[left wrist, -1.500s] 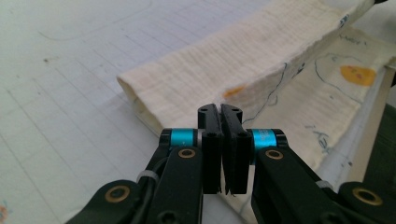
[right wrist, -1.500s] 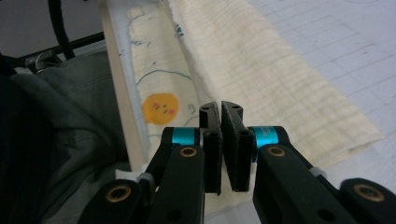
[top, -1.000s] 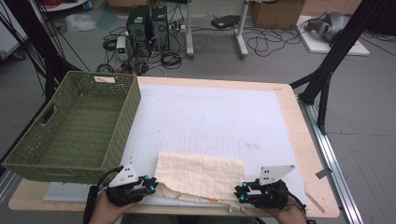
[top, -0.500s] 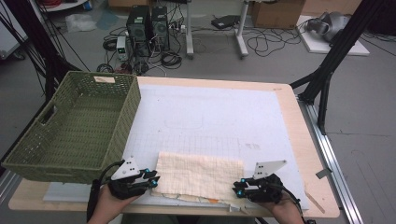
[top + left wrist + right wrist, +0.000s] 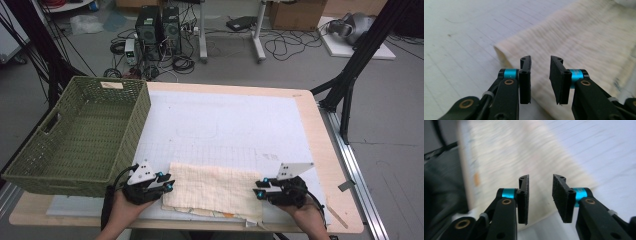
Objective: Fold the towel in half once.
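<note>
A cream cloth (image 5: 212, 187) lies folded flat on the white gridded mat (image 5: 225, 120), near the table's front edge. My left gripper (image 5: 167, 186) sits at the cloth's left edge and my right gripper (image 5: 260, 192) at its right edge, each pointing inward at it. In the left gripper view the gripper (image 5: 540, 65) is open over the cloth (image 5: 584, 40), its pads bare. In the right gripper view the gripper (image 5: 540, 183) is open too, above the blurred cloth (image 5: 506, 152). Both pairs of jaws have just been opening, and nothing is pinched between them.
A green woven basket (image 5: 75, 135) stands on the table's left side, close to my left hand. The wooden table edge (image 5: 335, 150) runs along the right, with a black stand leg (image 5: 345, 90) beyond it. Computers and cables lie on the floor behind.
Both hands have slid a little away from the person along the cloth's side edges. The cloth lies where it was.
</note>
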A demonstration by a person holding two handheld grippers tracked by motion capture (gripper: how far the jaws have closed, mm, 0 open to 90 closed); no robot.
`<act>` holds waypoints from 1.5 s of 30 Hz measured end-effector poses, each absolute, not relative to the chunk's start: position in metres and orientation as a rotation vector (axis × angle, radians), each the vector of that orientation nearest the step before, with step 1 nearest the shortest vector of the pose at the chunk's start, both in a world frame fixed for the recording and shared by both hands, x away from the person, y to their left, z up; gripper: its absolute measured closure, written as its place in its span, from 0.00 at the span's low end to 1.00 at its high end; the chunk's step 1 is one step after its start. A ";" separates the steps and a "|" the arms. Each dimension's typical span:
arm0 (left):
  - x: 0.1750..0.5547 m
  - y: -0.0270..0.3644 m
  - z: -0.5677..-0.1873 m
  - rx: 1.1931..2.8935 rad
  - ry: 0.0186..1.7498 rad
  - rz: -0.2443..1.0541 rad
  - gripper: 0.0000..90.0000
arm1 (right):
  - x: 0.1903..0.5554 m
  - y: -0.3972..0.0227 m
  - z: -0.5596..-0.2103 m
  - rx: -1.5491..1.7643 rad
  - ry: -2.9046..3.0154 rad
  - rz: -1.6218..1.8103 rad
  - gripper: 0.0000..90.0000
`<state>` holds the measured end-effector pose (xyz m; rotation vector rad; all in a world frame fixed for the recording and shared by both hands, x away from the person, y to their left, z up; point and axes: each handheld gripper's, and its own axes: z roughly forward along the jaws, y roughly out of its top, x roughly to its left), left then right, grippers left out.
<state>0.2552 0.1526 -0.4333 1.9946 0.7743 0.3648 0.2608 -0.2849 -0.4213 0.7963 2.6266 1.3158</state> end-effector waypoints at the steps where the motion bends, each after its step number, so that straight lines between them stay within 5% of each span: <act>1: 0.259 0.152 -0.433 1.987 0.790 0.372 0.74 | 0.267 -0.287 -0.420 0.827 2.596 1.315 0.71; 10: 0.297 0.141 -0.447 1.979 0.964 0.346 0.56 | 0.305 -0.289 -0.435 0.998 2.593 1.273 0.64; 13: 0.300 0.139 -0.451 2.005 0.969 0.312 0.60 | 0.306 -0.287 -0.441 0.993 2.634 1.260 0.64; 15: 0.299 0.139 -0.451 2.014 0.939 0.299 0.83 | 0.305 -0.286 -0.444 0.970 2.677 1.264 0.77; 16: 0.299 0.139 -0.451 2.014 0.939 0.299 0.87 | 0.305 -0.286 -0.444 0.970 2.677 1.264 0.77; 17: 0.298 0.138 -0.451 2.027 0.922 0.305 0.93 | 0.303 -0.283 -0.444 0.936 2.713 1.249 0.91; 30: 0.325 0.127 -0.441 1.852 1.034 0.473 0.95 | 0.343 -0.283 -0.420 0.916 2.583 1.156 0.93; 32: 0.335 0.124 -0.442 1.859 1.057 0.487 0.93 | 0.354 -0.282 -0.418 0.940 2.559 1.167 0.90; 35: 0.339 0.128 -0.442 1.853 1.075 0.545 0.77 | 0.360 -0.285 -0.420 1.001 2.502 1.194 0.71; 45: 0.301 0.137 -0.437 1.952 0.930 0.477 0.64 | 0.304 -0.285 -0.425 0.869 2.549 1.232 0.68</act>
